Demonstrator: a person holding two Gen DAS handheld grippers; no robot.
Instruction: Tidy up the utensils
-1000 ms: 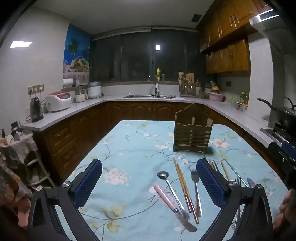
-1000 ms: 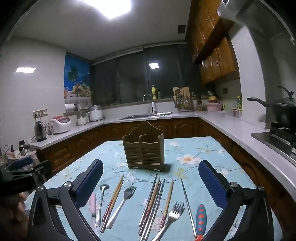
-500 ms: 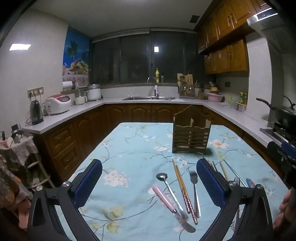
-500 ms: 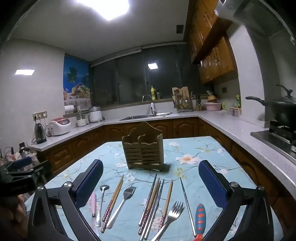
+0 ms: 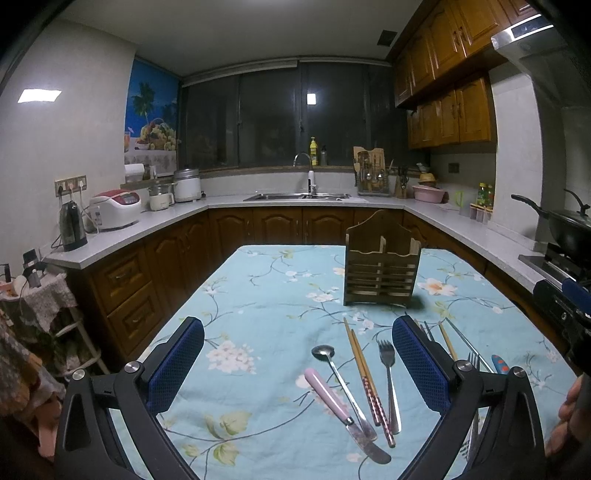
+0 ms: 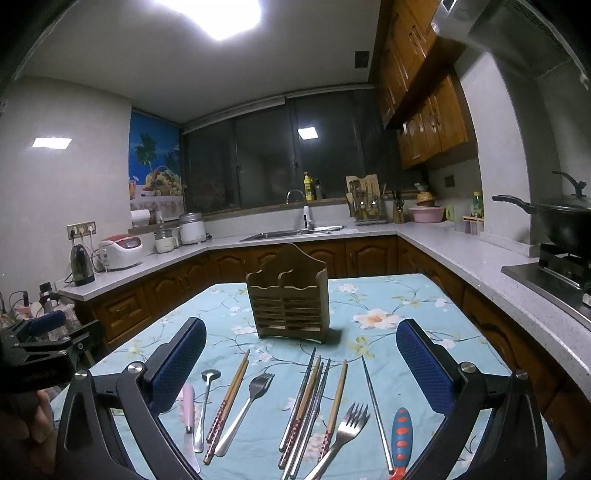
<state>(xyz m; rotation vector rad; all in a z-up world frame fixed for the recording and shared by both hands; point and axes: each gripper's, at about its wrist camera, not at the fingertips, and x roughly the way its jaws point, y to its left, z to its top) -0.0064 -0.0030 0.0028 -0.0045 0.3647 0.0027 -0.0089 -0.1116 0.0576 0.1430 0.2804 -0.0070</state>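
Across both views nothing has shifted: each hand-held gripper [image 5: 297,360] [image 6: 301,360] stays wide open, empty; utensils [image 6: 317,398] await sorting.

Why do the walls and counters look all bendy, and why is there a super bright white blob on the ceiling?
Both wrist views use a fisheye lens, so straight lines such as the countertop bow near the edges. In the right wrist view the ceiling light is blown out to plain white. In the left wrist view the wooden utensil holder casts a dark shadow on the tablecloth, and the corners go black.
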